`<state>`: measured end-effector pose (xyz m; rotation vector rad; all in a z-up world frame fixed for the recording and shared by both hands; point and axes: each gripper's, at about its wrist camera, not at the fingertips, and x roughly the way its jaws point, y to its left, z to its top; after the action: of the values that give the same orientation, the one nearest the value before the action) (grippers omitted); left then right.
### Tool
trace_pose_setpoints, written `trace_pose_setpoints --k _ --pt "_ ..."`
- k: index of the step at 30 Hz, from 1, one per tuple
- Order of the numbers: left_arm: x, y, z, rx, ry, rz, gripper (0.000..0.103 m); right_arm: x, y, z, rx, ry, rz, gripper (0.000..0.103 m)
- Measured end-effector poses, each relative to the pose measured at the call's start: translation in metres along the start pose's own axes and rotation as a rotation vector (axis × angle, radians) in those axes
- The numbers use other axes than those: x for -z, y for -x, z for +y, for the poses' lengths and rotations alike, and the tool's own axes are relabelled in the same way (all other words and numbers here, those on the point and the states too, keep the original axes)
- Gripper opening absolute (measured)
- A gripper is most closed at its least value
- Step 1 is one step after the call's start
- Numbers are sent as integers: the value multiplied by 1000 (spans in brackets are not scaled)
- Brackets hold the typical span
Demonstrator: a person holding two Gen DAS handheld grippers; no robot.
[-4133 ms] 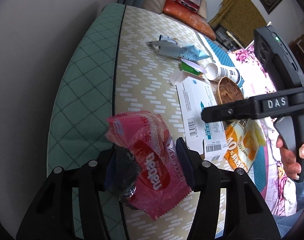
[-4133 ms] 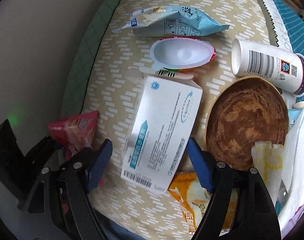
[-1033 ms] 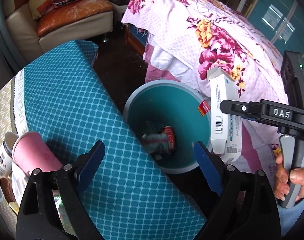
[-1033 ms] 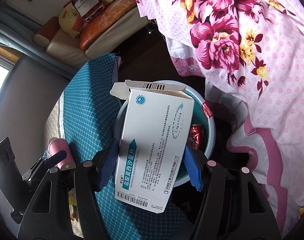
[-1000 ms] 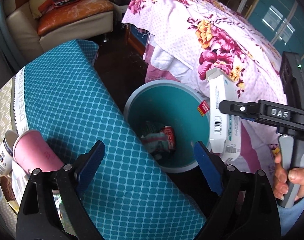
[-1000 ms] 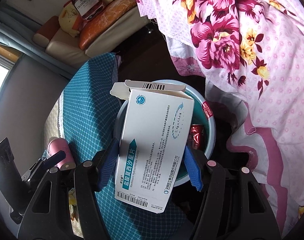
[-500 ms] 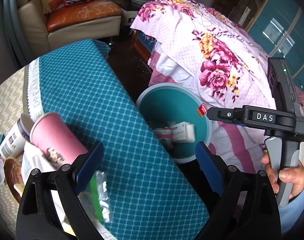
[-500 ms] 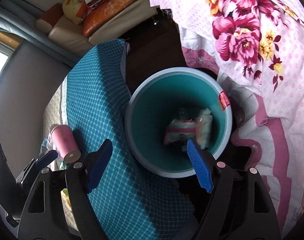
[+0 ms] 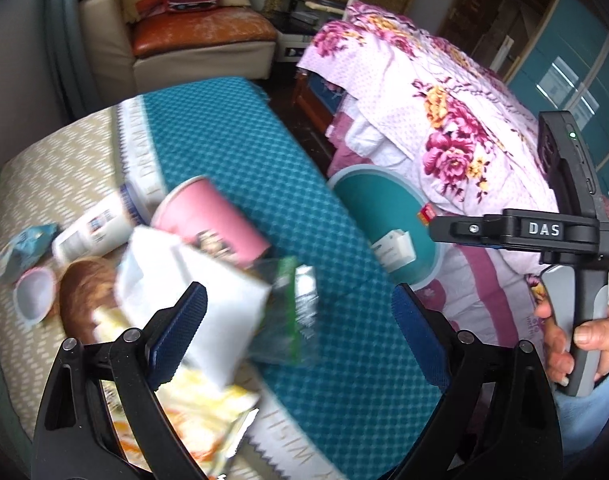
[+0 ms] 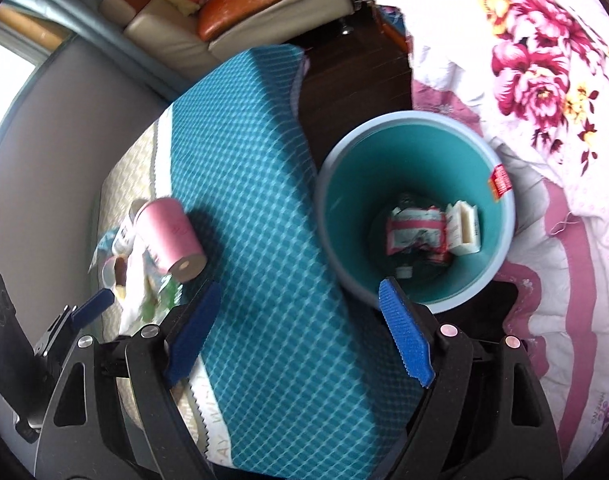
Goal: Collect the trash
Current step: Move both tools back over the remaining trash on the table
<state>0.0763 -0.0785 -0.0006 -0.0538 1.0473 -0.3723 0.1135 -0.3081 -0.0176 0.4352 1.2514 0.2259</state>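
Observation:
The teal trash bin (image 10: 500, 256) stands on the floor beside the table. Inside lie the white medicine box (image 10: 464, 229) and a pink wrapper (image 10: 414, 232); the box also shows in the left wrist view (image 9: 394, 249). My right gripper (image 10: 300, 336) is open and empty, above the table edge next to the bin. My left gripper (image 9: 300, 328) is open and empty over the table, above a clear green wrapper (image 9: 294, 304), white paper (image 9: 192, 280) and a yellow packet (image 9: 184, 404). A pink cup (image 9: 214, 218) lies on its side.
A white bottle (image 9: 92, 228), a brown wooden bowl (image 9: 84, 292), a small plastic cup (image 9: 34, 298) and a blue packet (image 9: 18, 252) lie on the table's left. A floral bedspread (image 9: 444, 128) hangs right of the bin. A sofa (image 9: 192, 40) is behind.
The right gripper opened and dropped the white box into the bin, then drew back. The left gripper swung left from the bin towards the trash on the table.

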Motion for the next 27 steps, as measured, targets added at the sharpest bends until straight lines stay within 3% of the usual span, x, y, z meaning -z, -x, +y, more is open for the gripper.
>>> trace_pose_setpoints --k 17,24,27 --pt "81 31 120 -98 118 7 93 46 -33 64 9 83 106 78" --pt "102 18 151 -107 170 48 93 52 -47 77 16 87 140 78" --pt "101 22 156 -80 197 31 93 49 -44 87 29 110 127 78"
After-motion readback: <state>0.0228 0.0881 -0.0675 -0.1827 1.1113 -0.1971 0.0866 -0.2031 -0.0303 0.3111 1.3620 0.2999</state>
